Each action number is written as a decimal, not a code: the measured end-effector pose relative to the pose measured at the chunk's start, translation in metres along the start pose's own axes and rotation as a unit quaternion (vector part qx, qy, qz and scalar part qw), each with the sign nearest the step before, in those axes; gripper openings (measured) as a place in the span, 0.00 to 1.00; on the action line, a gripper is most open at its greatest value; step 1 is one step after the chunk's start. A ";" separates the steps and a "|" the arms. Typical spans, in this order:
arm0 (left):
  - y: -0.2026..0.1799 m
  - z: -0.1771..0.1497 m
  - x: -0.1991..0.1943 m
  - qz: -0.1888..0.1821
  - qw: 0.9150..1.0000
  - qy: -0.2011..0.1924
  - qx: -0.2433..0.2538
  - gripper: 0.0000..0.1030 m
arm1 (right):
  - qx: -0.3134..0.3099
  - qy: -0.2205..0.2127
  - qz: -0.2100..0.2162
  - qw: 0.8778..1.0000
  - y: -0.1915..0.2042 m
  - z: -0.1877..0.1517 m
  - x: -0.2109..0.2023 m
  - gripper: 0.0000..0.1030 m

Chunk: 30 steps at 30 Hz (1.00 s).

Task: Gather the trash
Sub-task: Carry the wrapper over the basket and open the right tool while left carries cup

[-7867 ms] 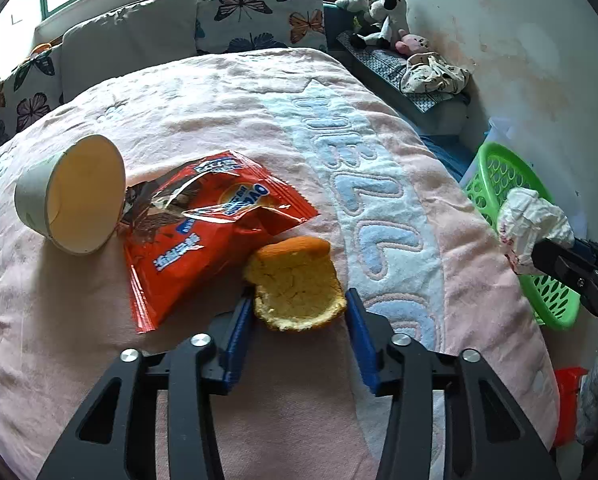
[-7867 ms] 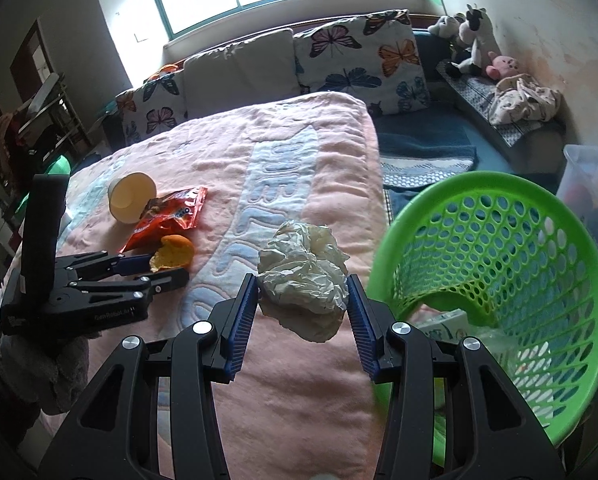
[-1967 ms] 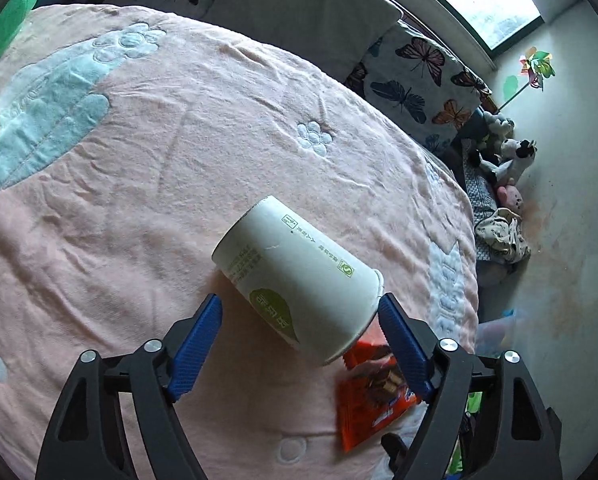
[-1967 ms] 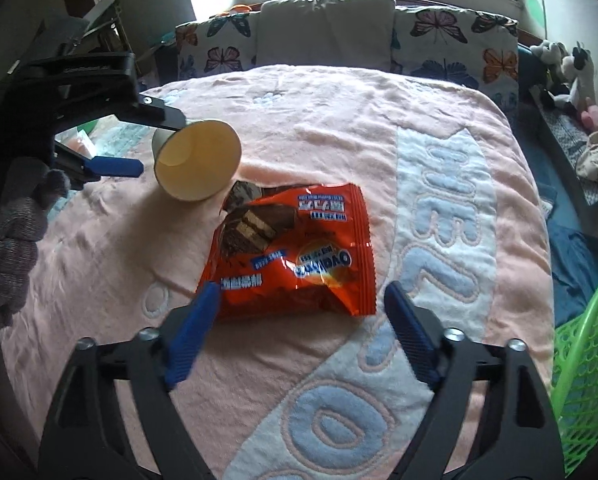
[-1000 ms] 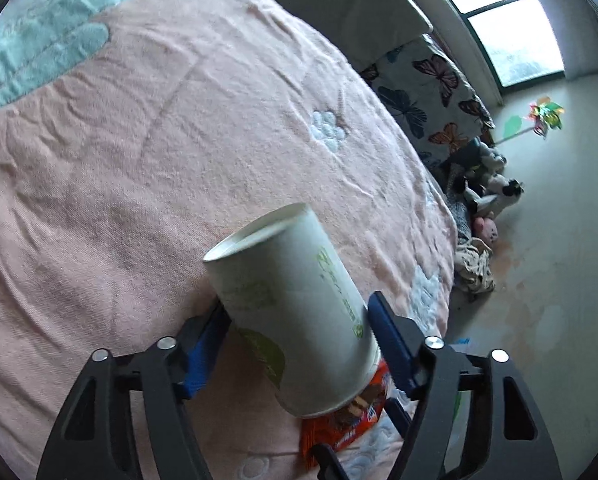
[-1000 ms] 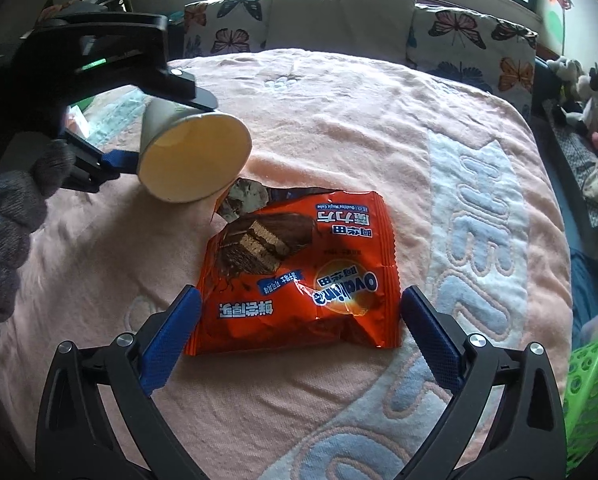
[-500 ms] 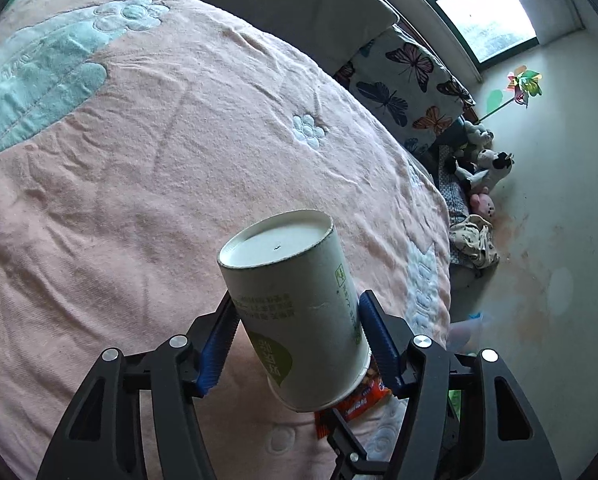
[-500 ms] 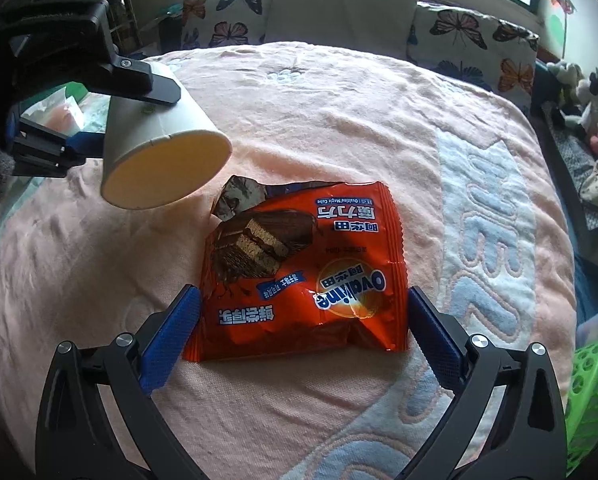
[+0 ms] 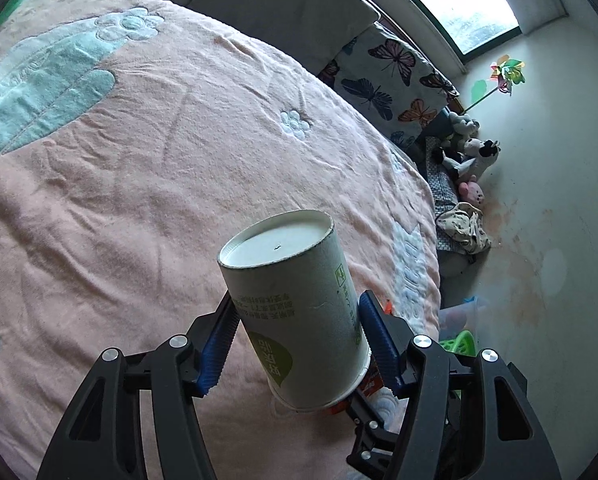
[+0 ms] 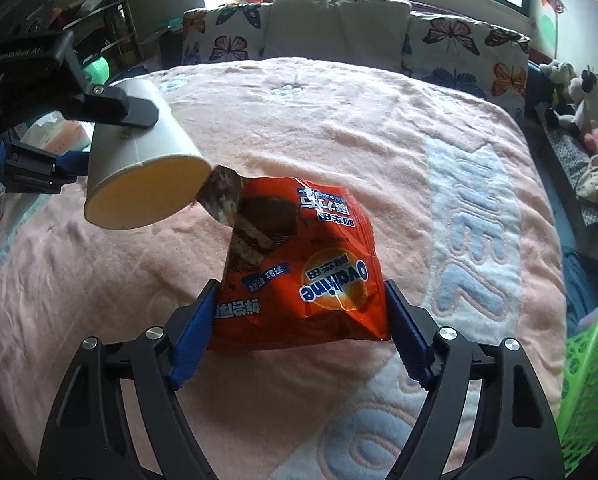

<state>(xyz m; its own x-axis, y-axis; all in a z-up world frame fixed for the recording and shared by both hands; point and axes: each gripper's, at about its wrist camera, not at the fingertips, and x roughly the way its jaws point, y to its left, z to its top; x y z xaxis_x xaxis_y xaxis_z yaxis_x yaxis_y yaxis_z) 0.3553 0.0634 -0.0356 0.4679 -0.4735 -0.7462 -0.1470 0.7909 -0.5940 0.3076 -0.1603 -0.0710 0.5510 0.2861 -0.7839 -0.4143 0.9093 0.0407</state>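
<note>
Over the bed, left jaws clamping cup (image 9: 299,320), right jaws closing on wrapper (image 10: 299,272)

the pink blanket (image 10: 339,128) is lying bare toward the butterfly pillows (image 10: 459,44), leaving passage there. the raised paper cup (image 10: 139,168) is crowding the orange wrapper's (image 10: 299,264) torn corner. the green basket (image 10: 591,380) is bounding the right edge.

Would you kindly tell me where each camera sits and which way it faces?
Left wrist: on the left claw, looking down over the pink bed toward the window wall; its fingers clamp the paper cup.
Right wrist: on the right claw, facing the pillows; its fingers are closing on the orange wrapper.
Shared: cup, wrapper, blanket.
</note>
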 end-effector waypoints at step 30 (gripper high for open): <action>-0.108 -0.099 0.009 -0.053 0.991 0.064 0.106 0.58 | 0.101 -0.051 -0.092 0.989 -0.091 -0.098 -0.136 0.77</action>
<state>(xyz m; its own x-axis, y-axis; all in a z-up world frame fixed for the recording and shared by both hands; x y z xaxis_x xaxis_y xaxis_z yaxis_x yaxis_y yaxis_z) 0.2890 -0.0646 -0.0076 0.3545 -0.5935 -0.7225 0.0907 0.7909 -0.6052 0.2001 -0.3117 -0.0289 0.6775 0.1305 -0.7238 -0.1538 0.9875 0.0341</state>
